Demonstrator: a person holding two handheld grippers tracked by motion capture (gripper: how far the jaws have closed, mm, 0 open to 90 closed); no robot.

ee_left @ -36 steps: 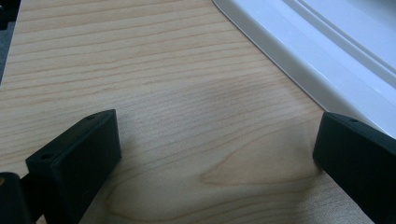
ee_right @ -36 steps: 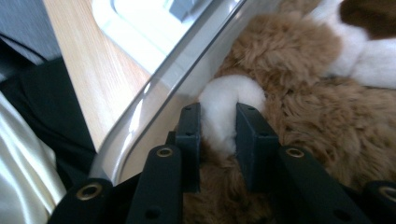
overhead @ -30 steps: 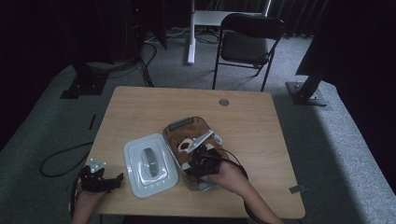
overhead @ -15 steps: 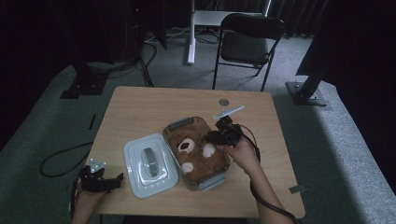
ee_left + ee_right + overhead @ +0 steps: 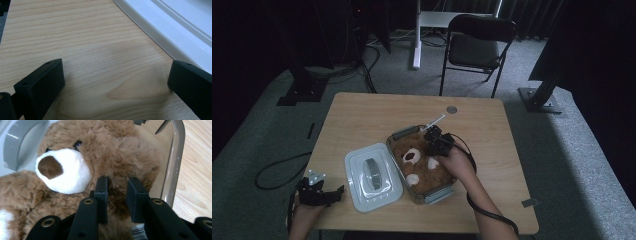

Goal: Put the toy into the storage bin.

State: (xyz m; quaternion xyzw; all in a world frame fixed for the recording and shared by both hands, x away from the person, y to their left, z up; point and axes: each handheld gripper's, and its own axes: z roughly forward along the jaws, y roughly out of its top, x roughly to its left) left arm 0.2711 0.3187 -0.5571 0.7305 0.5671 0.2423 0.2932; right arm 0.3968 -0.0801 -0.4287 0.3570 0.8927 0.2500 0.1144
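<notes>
A brown teddy bear (image 5: pixel 417 167) with a white snout lies in a clear container (image 5: pixel 439 195) at the table's middle. My right gripper (image 5: pixel 432 140) is over the bear at the container's far right part. In the right gripper view its jaws stand narrowly apart with fur of the bear (image 5: pixel 75 157) pinched between them (image 5: pixel 117 192), next to the container wall (image 5: pixel 175 157). The white lid (image 5: pixel 372 175) lies flat left of the container. My left gripper (image 5: pixel 339 192) rests at the table's near left edge. It (image 5: pixel 115 77) is open over bare wood beside the lid's rim (image 5: pixel 175 25).
The wooden table (image 5: pixel 362 115) has bare room along its far and left parts. A small round disc (image 5: pixel 452 109) lies near the far edge. A folding chair (image 5: pixel 477 47) stands beyond the table. The lid's grey handle (image 5: pixel 20 142) shows behind the bear.
The right gripper has moved from the container's near side to its far right part, and the bear has settled flat in the container. The left gripper has stayed put.
</notes>
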